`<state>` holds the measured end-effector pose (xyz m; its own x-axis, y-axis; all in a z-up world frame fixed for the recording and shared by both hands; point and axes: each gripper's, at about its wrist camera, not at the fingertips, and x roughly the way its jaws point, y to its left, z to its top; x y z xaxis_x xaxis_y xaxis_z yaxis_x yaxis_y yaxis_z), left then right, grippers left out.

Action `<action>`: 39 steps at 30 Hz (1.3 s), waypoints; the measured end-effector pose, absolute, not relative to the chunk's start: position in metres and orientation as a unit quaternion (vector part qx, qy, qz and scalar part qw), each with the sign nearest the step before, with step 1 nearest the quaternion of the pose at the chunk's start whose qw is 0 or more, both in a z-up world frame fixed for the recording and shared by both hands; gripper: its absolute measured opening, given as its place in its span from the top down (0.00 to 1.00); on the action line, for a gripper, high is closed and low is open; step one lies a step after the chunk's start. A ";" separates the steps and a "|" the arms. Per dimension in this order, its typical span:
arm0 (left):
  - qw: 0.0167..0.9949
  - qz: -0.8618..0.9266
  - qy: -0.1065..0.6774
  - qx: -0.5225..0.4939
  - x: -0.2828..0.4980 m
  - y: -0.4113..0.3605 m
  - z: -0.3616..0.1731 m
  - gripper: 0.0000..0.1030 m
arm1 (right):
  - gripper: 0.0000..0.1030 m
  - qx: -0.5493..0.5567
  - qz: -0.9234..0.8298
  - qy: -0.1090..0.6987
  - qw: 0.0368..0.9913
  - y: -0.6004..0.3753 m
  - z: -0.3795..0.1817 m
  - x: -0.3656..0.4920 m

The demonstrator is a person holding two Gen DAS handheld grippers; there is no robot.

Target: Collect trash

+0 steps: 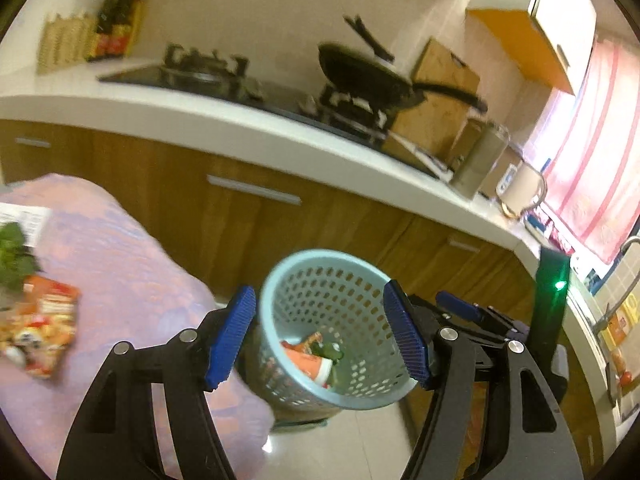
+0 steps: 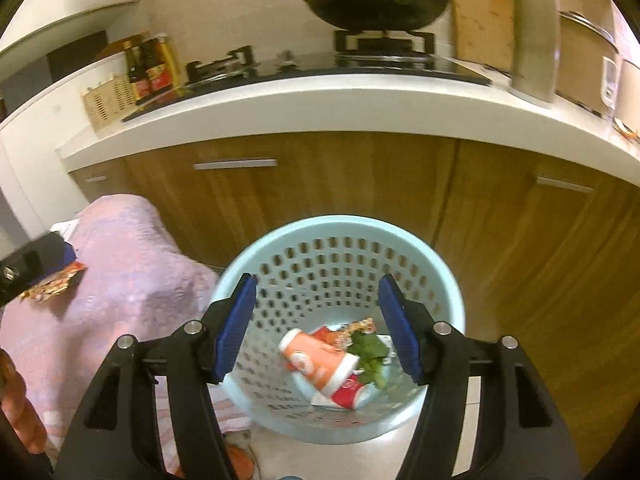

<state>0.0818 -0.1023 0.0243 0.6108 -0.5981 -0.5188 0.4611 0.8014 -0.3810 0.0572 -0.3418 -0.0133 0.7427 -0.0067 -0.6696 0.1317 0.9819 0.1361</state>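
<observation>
Below the left wrist camera: pale blue plastic basket point(image 1: 340, 332), round, walls pierced with rows of small holes, standing on glossy floor tiles point(image 1: 360, 448) beside a desk draped in a pink-lilac patterned cloth point(image 1: 132, 280). Left gripper point(image 1: 320, 336): black frame, ribbed blue pads, jaws wide with nothing between them. Basket contents: orange paper cup point(image 1: 308, 362) and a green scrap, partly hidden. On the cloth: crinkled orange snack wrapper point(image 1: 44, 332), green leaves point(image 1: 14, 256). Behind: wood-grain cabinet fronts with metal bar handles, white counter, black wok point(image 1: 364, 76) on a gas hob.

Under the right wrist camera: same basket point(image 2: 448, 280), seen from above. Right gripper point(image 2: 318, 328): jaws wide, holding nothing. At the basket bottom: orange paper cup point(image 2: 316, 360) lying on its side, red-and-white wrapper point(image 2: 348, 394), leafy greens point(image 2: 370, 354), foil snack scrap point(image 2: 362, 326). Second wrapper point(image 2: 52, 286) on the cloth at left.
</observation>
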 end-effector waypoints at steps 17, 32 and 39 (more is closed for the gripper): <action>0.957 -0.031 0.231 -0.175 0.030 0.174 0.073 0.30 | 0.34 -0.019 0.109 0.311 0.944 -0.168 0.024 0.079; 0.889 0.054 0.352 -0.289 0.103 0.292 -0.028 0.31 | 0.34 -0.007 0.236 0.306 0.922 -0.062 0.008 0.114; 0.885 0.056 0.360 -0.289 0.119 0.292 -0.049 0.42 | 0.34 -0.012 0.271 0.308 0.912 -0.045 0.026 0.131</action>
<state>0.1191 0.2915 -0.0486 0.7343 -0.1095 -0.6700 -0.3068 0.8268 -0.4714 0.1313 -0.0455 0.0256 0.6630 0.4866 -0.5689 -0.5016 0.8529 0.1448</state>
